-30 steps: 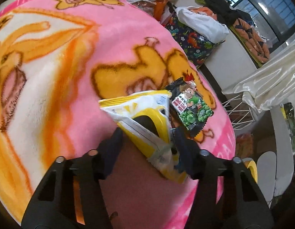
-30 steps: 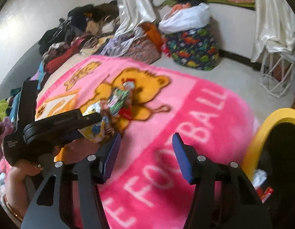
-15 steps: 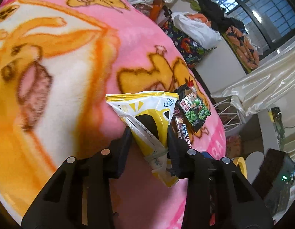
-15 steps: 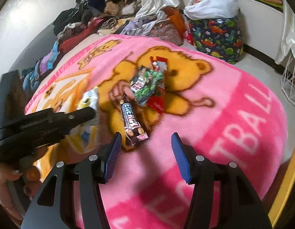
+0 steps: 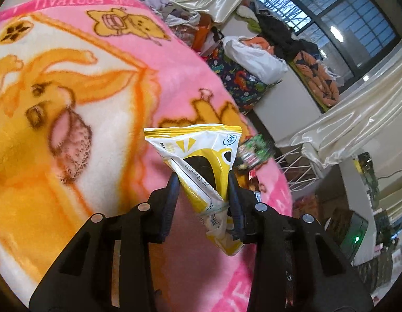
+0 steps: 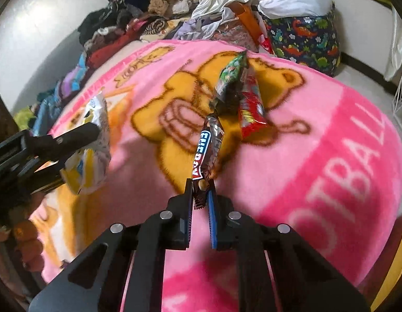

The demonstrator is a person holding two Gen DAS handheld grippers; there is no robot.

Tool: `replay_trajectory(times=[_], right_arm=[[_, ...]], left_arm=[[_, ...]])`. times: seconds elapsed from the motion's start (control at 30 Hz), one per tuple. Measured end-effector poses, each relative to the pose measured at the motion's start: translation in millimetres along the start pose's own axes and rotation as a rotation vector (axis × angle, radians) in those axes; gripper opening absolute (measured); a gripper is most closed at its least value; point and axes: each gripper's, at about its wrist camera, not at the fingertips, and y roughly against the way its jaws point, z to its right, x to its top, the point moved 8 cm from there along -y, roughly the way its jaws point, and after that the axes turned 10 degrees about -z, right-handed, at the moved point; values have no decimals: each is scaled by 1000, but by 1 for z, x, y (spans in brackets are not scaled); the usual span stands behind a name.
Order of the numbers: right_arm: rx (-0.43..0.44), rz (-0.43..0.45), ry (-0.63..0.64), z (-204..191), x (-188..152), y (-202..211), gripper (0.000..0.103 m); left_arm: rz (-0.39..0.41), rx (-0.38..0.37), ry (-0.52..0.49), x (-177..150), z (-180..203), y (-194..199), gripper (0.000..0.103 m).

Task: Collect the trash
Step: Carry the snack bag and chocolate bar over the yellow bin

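My left gripper (image 5: 203, 179) is shut on a yellow and white snack bag (image 5: 198, 153), held above the pink cartoon blanket (image 5: 70, 83). The same bag (image 6: 94, 140) shows at the left of the right wrist view, in the other gripper's fingers (image 6: 78, 132). My right gripper (image 6: 200, 183) is shut on the near end of a brown chocolate bar wrapper (image 6: 207, 148) lying on the blanket (image 6: 318, 140). Just beyond it lie a green snack packet (image 6: 230, 75) and a red packet (image 6: 250, 106). The green packet (image 5: 255, 150) is blurred behind the yellow bag.
A dinosaur-print fabric bin (image 6: 302, 36) with a white bag on top stands past the bed. Piles of clothes (image 6: 138, 23) line the wall. A white wire rack (image 5: 297, 166) and satin curtains (image 5: 351, 122) stand at the right. A yellow rim (image 6: 390, 278) shows at the lower right.
The left gripper closed on the yellow bag and lifted it off the blanket. The right gripper moved down to the chocolate bar and shut on its end.
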Motion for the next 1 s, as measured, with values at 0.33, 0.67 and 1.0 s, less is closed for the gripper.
replay_trajectory(times=[0.33, 0.67, 1.0], right_arm=[[47, 63, 19, -13, -28, 54, 11], [-8, 115, 32, -8, -44, 90, 11], [-11, 154, 41, -12, -51, 114, 11]], left_arm=[[35, -4, -60, -3, 21, 19, 30], [52, -16, -119, -9, 40, 36, 30], [69, -15, -170, -17, 51, 54, 29]])
